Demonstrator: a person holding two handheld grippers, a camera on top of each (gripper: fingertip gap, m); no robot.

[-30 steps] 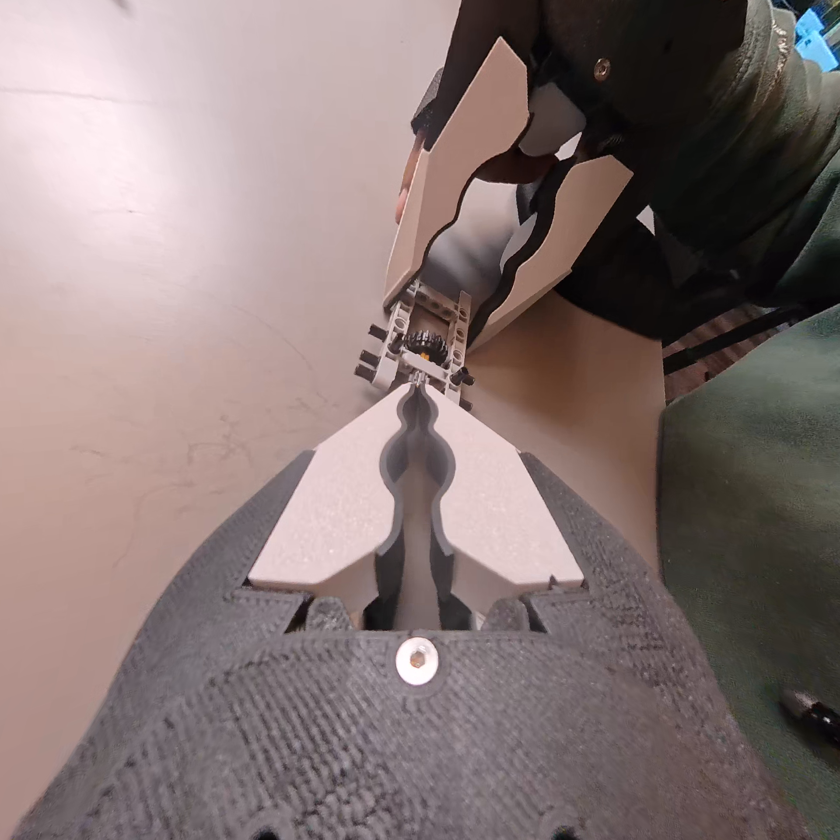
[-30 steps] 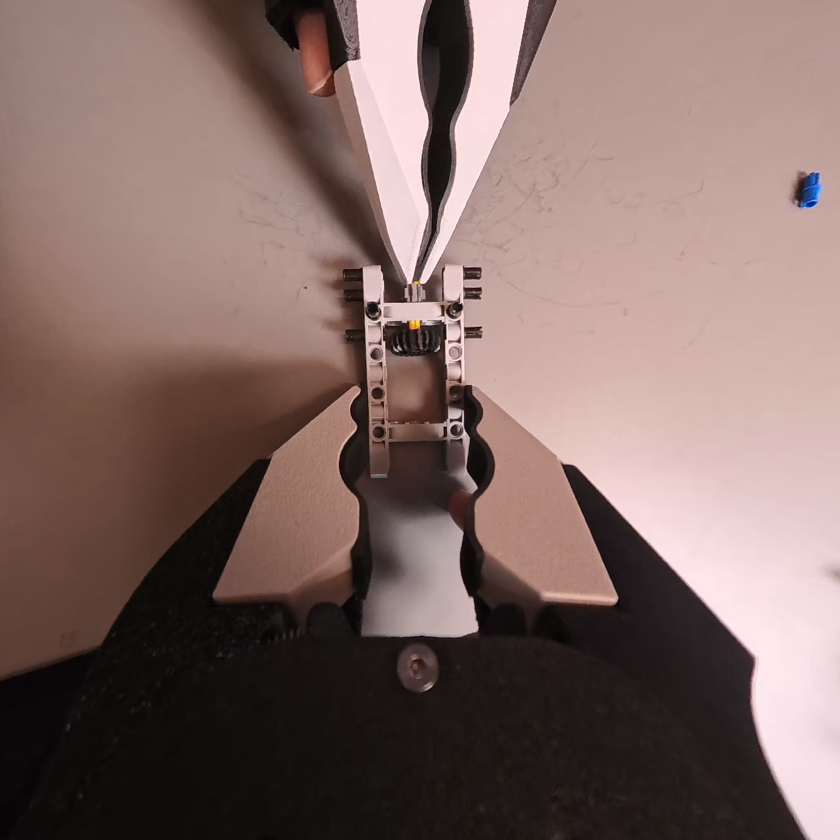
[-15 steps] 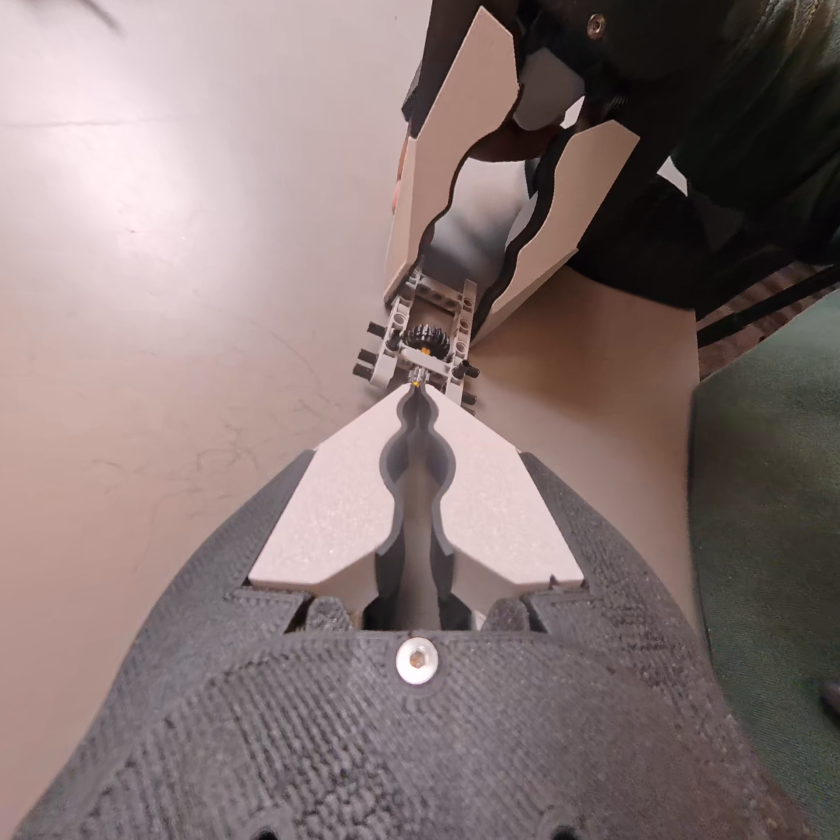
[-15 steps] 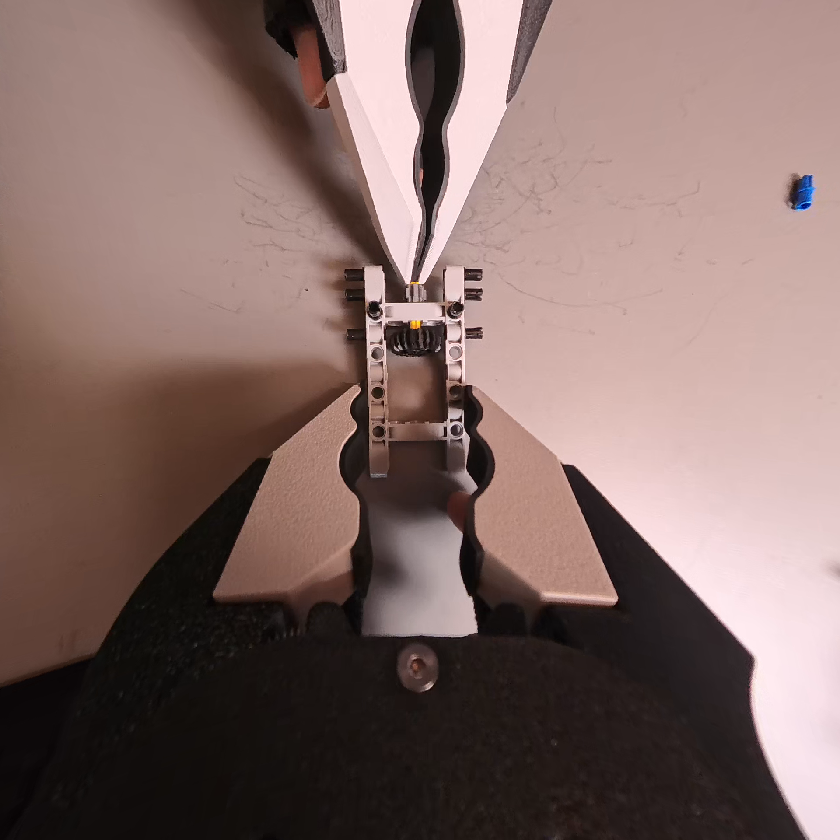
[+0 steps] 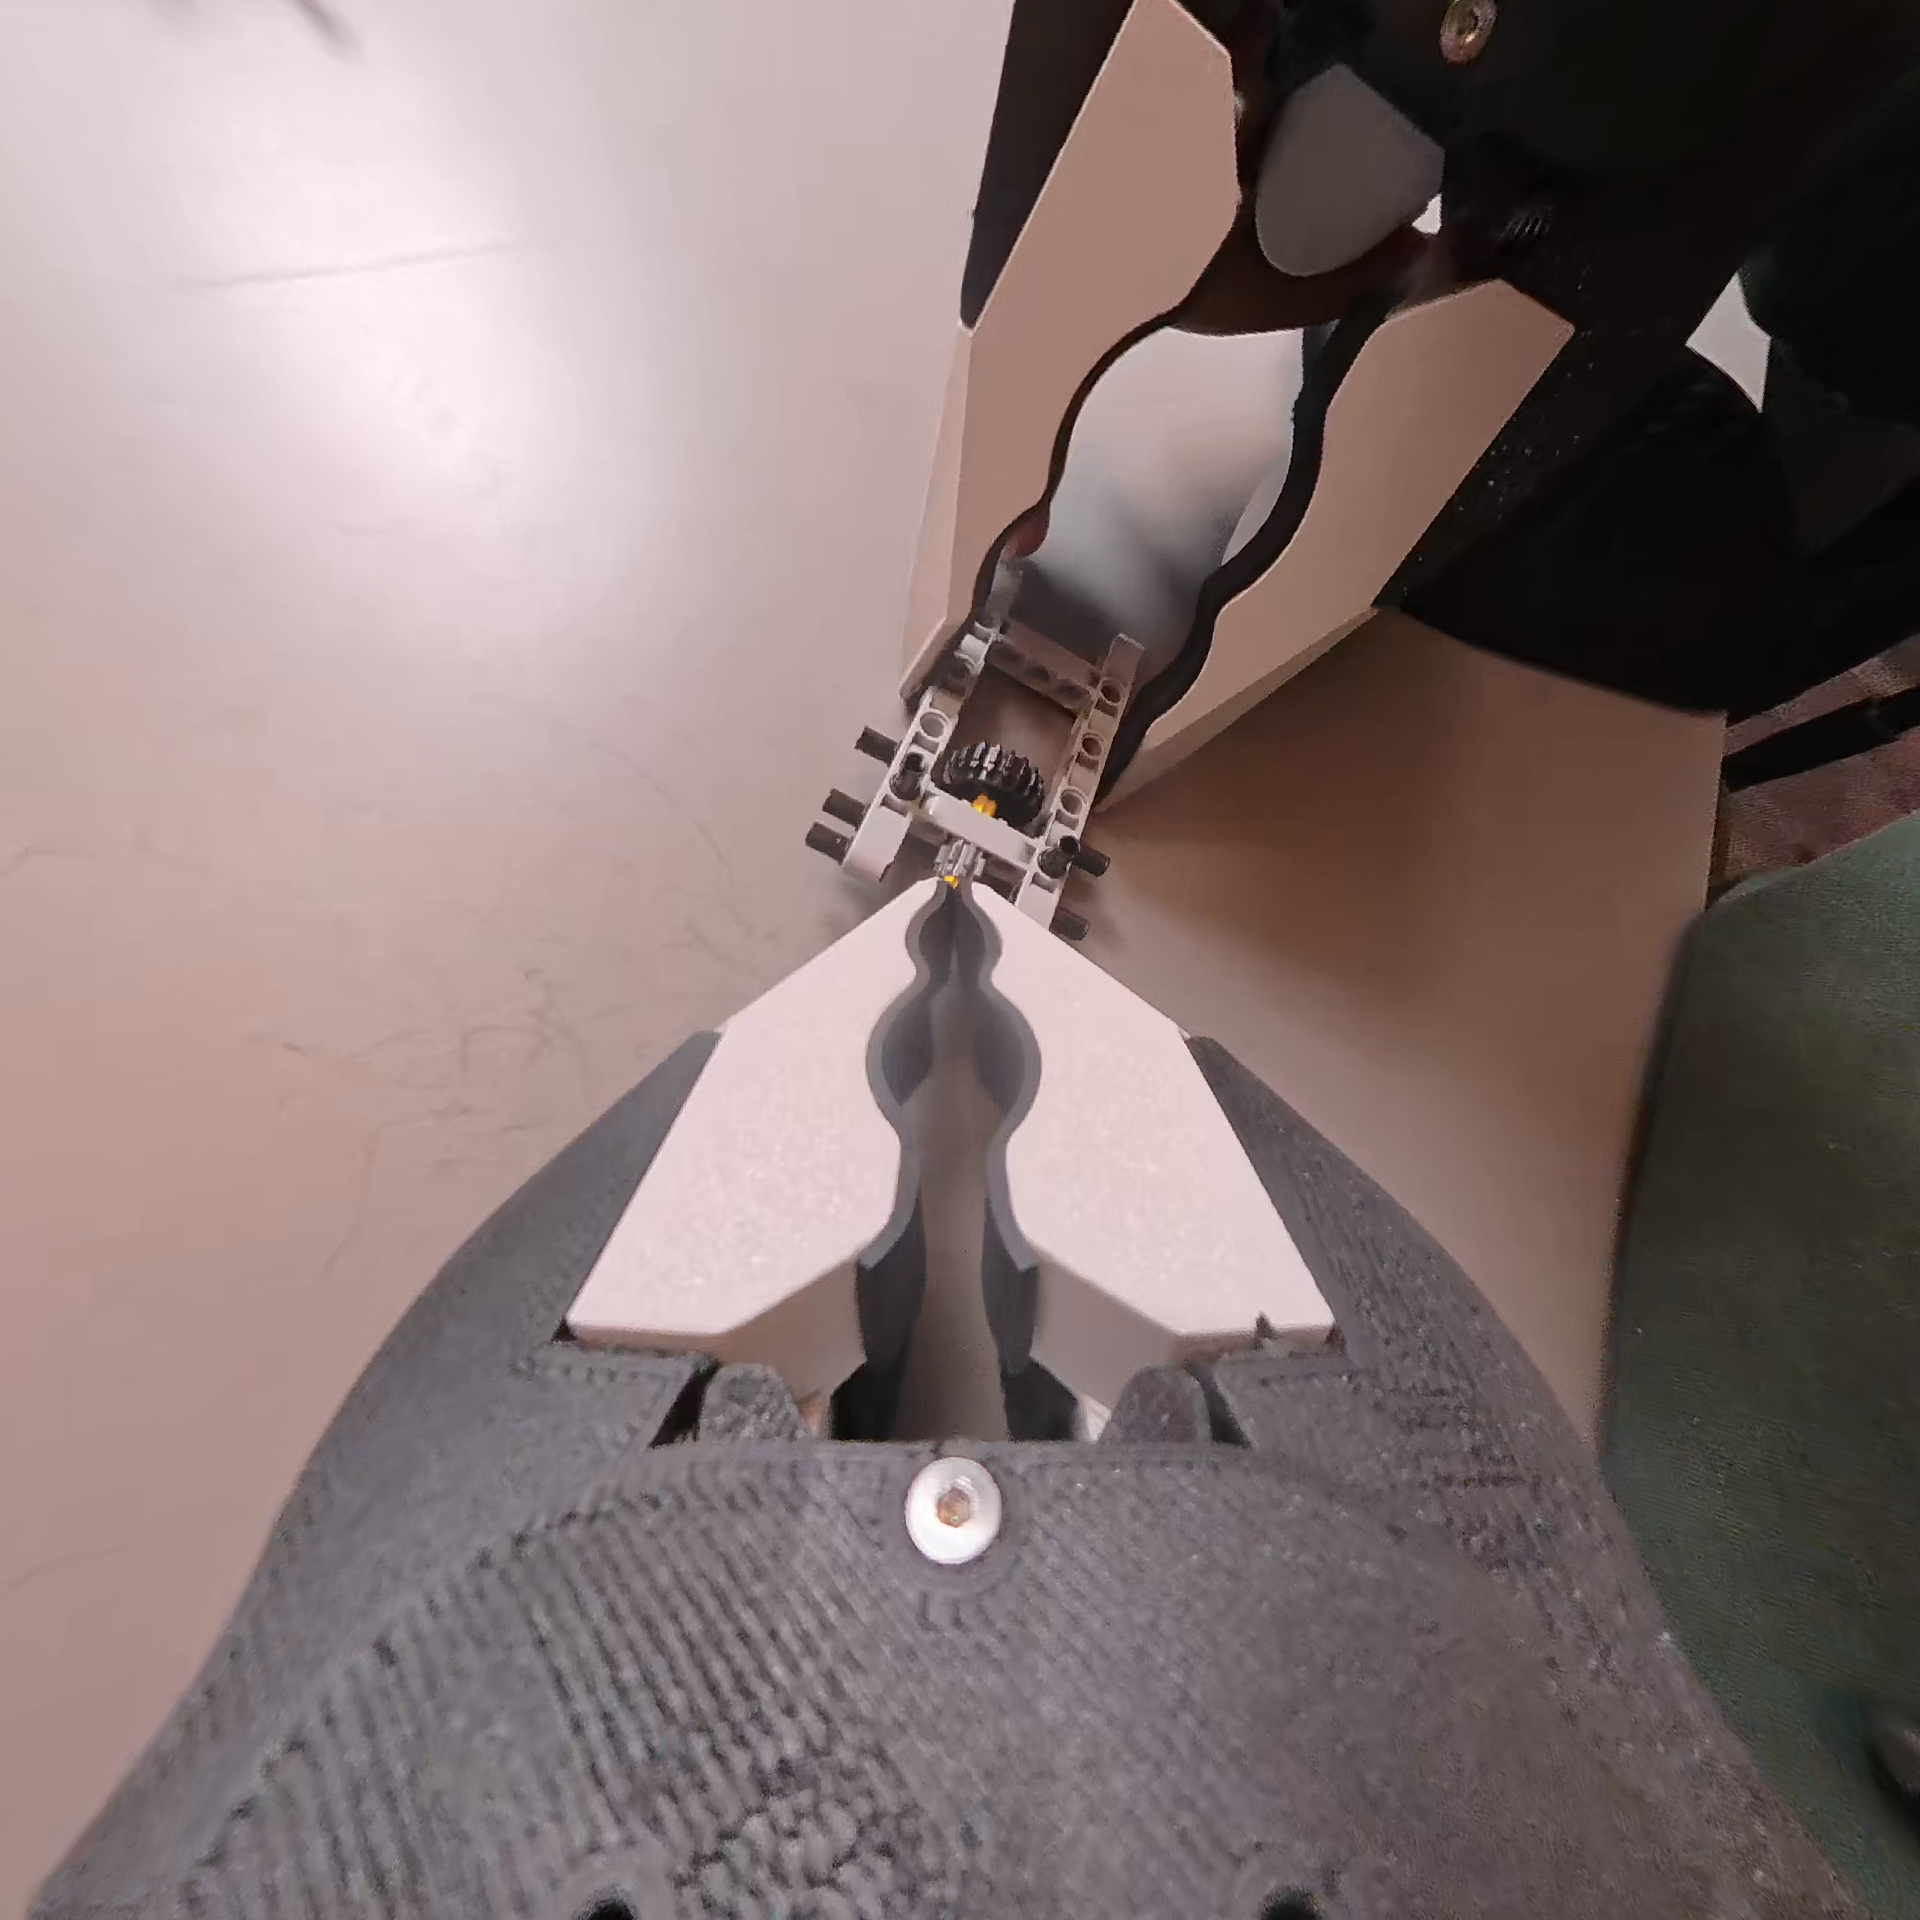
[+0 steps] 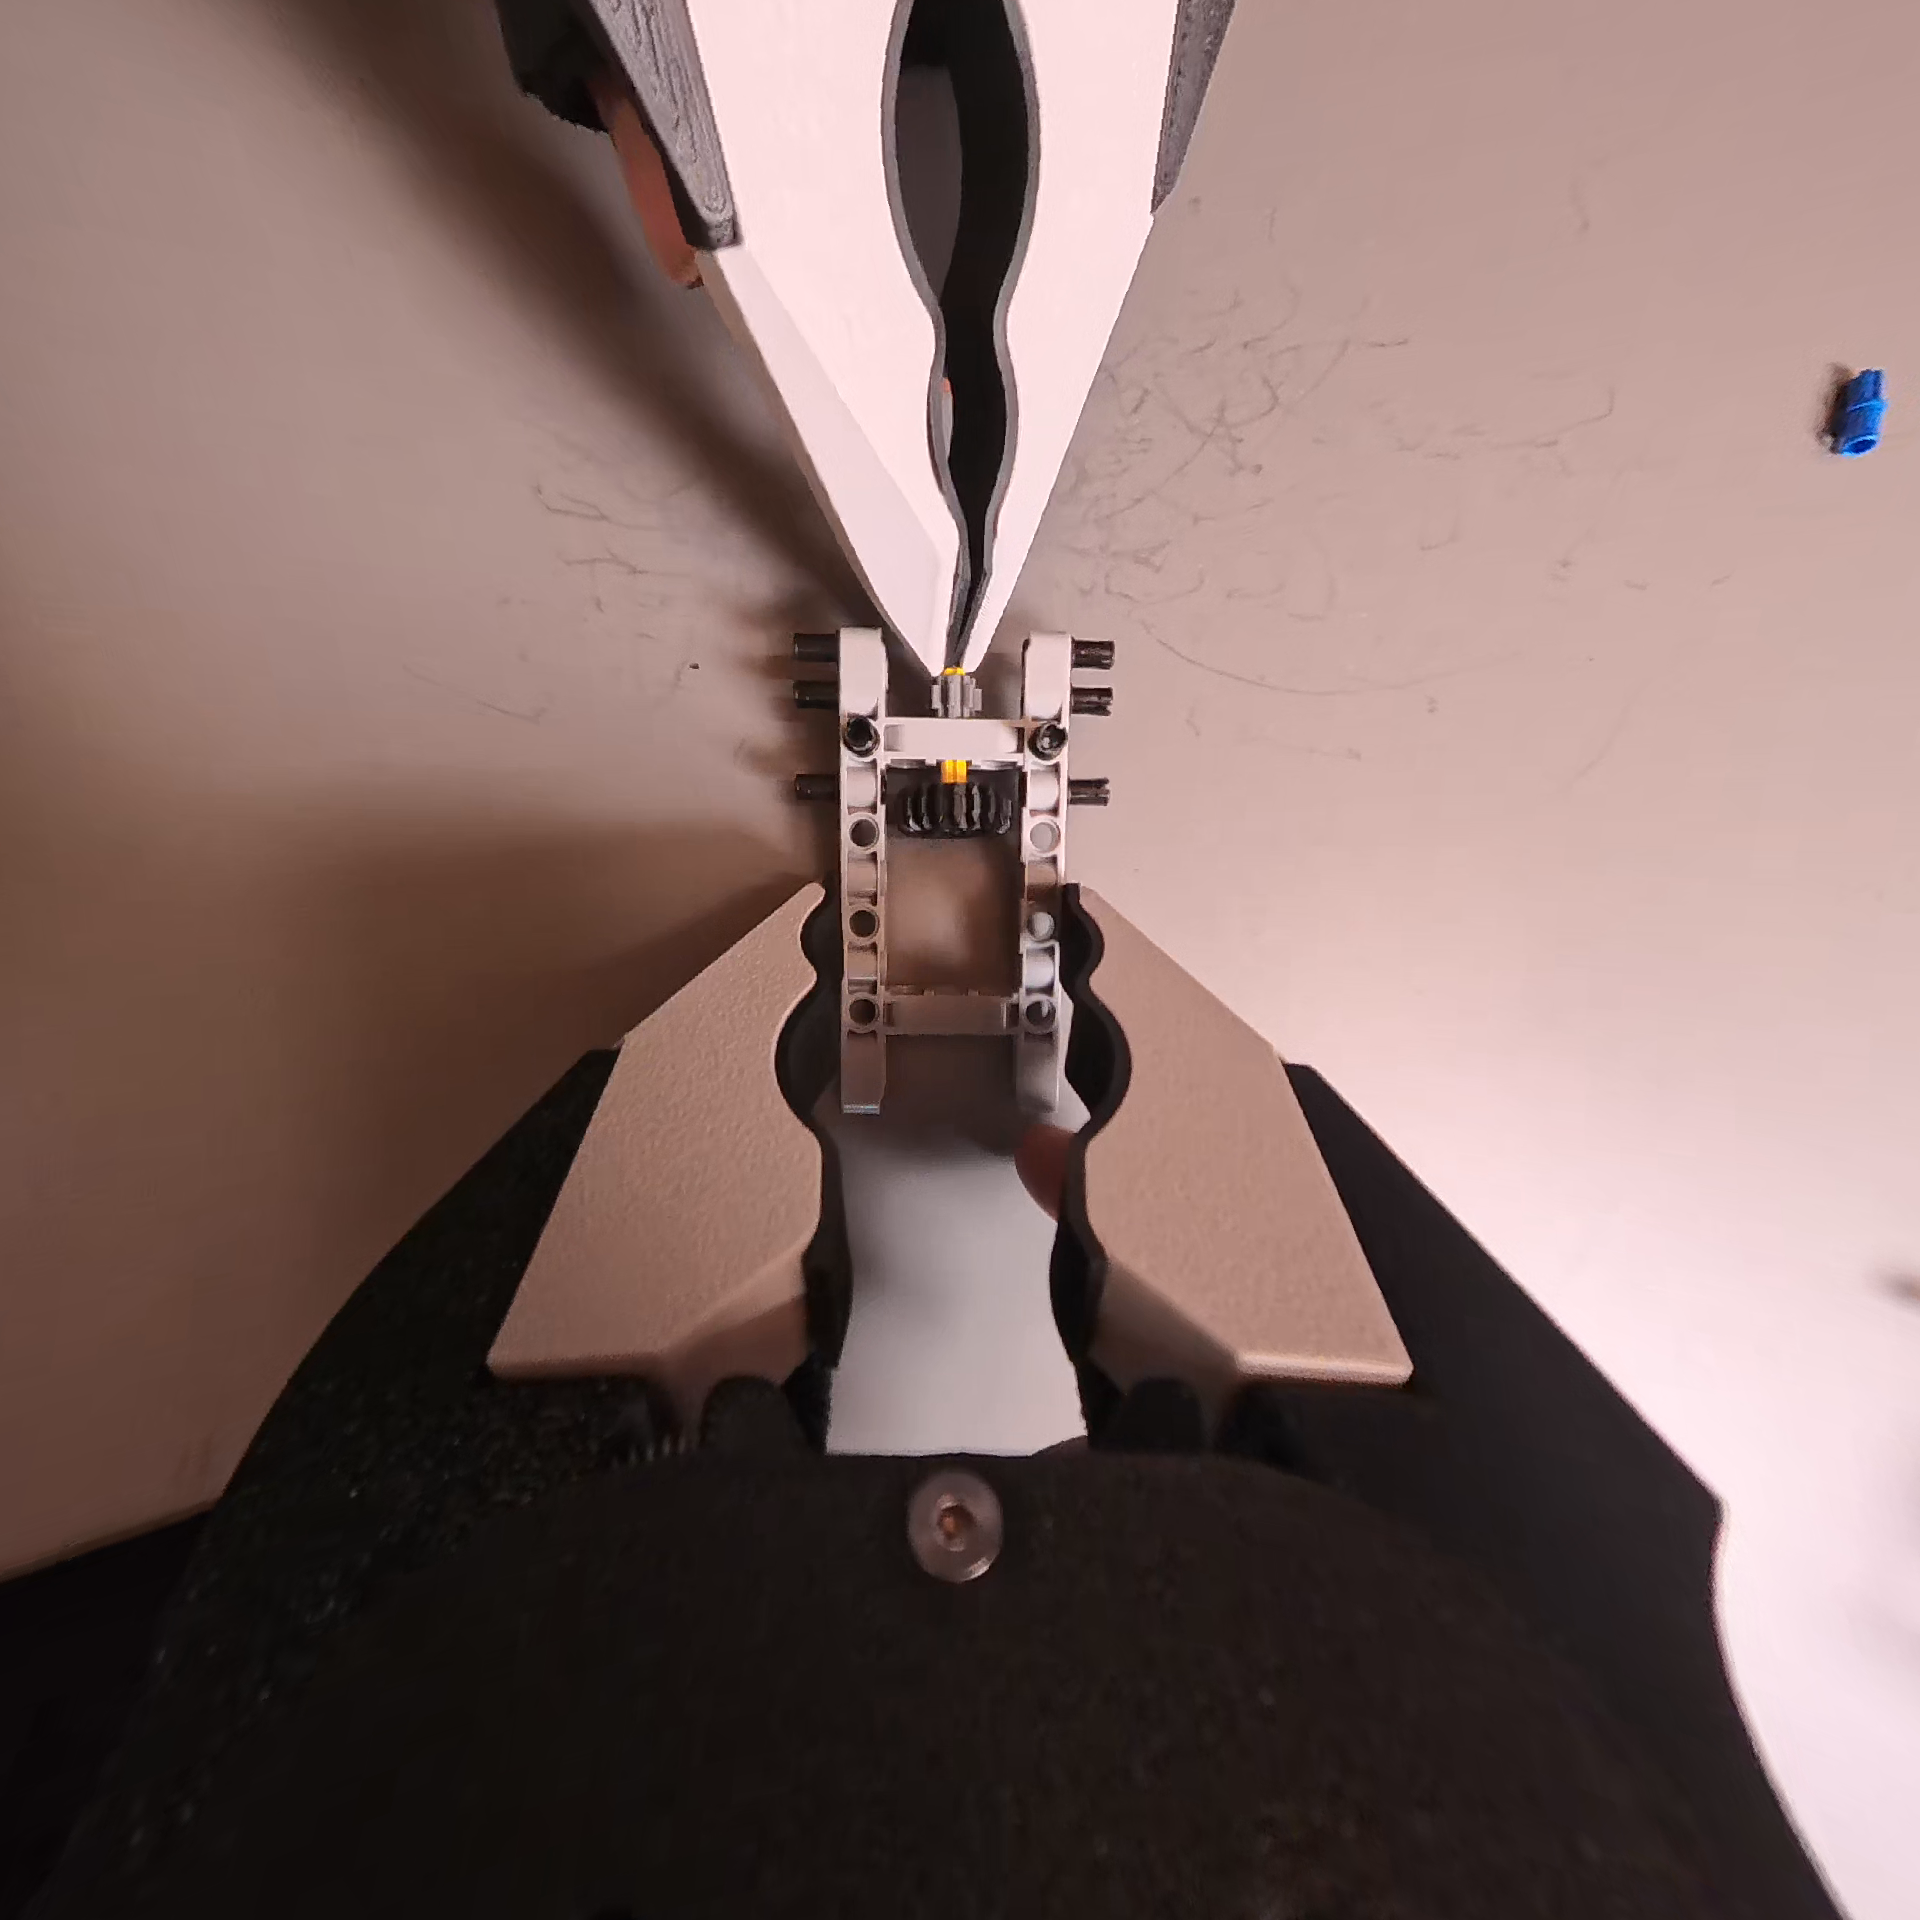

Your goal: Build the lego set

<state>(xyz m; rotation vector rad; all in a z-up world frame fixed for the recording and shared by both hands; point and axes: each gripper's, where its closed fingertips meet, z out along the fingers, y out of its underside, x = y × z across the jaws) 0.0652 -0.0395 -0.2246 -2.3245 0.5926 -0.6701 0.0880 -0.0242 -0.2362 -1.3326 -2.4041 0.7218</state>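
A grey lego frame (image 6: 862, 831) with black pins on its sides holds a black gear (image 6: 951, 810) on a yellow axle (image 6: 951, 771). My right gripper (image 6: 948, 914) is shut on the frame's near end, one finger on each side beam. My left gripper (image 5: 951, 896) is shut, its tips pinching the yellow axle's end, just outside a small grey bush (image 5: 961, 862) at the frame's (image 5: 1081, 748) crossbeam. In the right wrist view the left gripper (image 6: 961, 649) comes in from the top. In the left wrist view the right gripper (image 5: 1023, 727) comes in from the top right.
A small blue pin (image 6: 1855, 410) lies on the tan table (image 6: 1455, 727) at the far right. The table's edge (image 5: 1652, 748) runs along the right of the left wrist view, with green cloth (image 5: 1787, 1143) and a person's dark sleeve (image 5: 1714, 468) beyond it. My two grippers' fingertips are within a few centimetres of each other.
Both grippers keep their holds. The left wrist view has shifted a little, so the right gripper sits higher and larger in it. The frame stays in place in the right wrist view.
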